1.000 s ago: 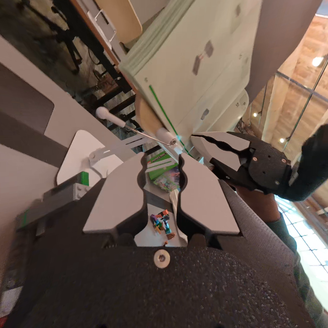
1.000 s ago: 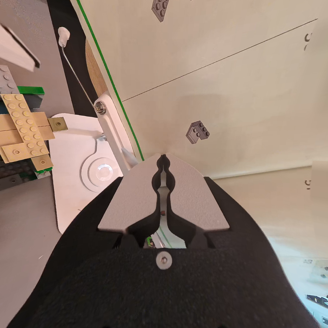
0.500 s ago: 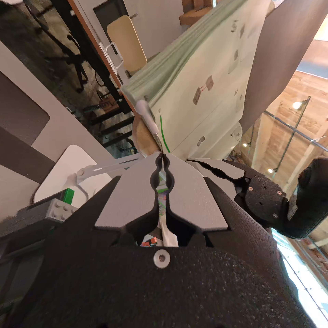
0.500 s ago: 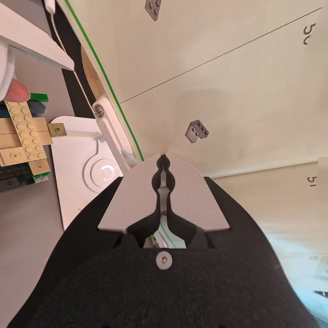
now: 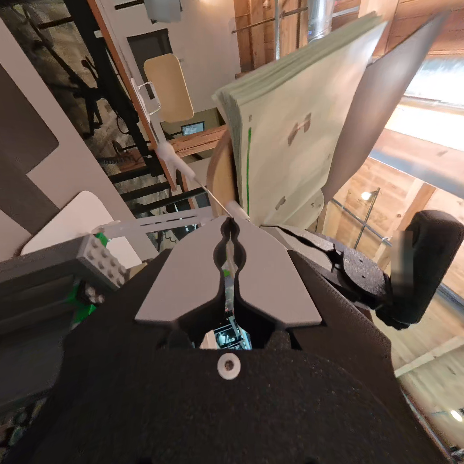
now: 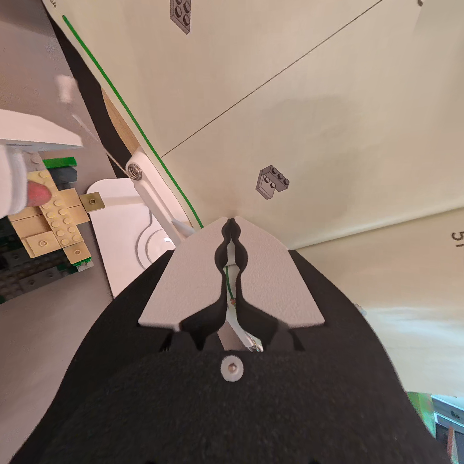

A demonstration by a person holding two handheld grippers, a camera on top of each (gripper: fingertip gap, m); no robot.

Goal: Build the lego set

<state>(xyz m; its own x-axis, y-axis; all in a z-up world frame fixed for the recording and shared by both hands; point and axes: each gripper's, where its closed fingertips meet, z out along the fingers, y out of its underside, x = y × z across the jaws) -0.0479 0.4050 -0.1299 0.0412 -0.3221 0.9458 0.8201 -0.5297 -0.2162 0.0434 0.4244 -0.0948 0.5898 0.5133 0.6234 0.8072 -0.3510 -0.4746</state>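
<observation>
Gripping instruction booklet (image 6: pixel 313 120) page edge, right tongs (image 6: pixel 231 220) closed, left tongs (image 5: pixel 230 219) closed.

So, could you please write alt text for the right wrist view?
The right gripper, shut, pinches a page of the instruction booklet propped on a white stand. At left, a fingertip presses on a tan and grey lego build.

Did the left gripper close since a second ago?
Yes. The left gripper was open a second ago; now its tips meet on the wire clip of the stand beside the booklet.
</observation>
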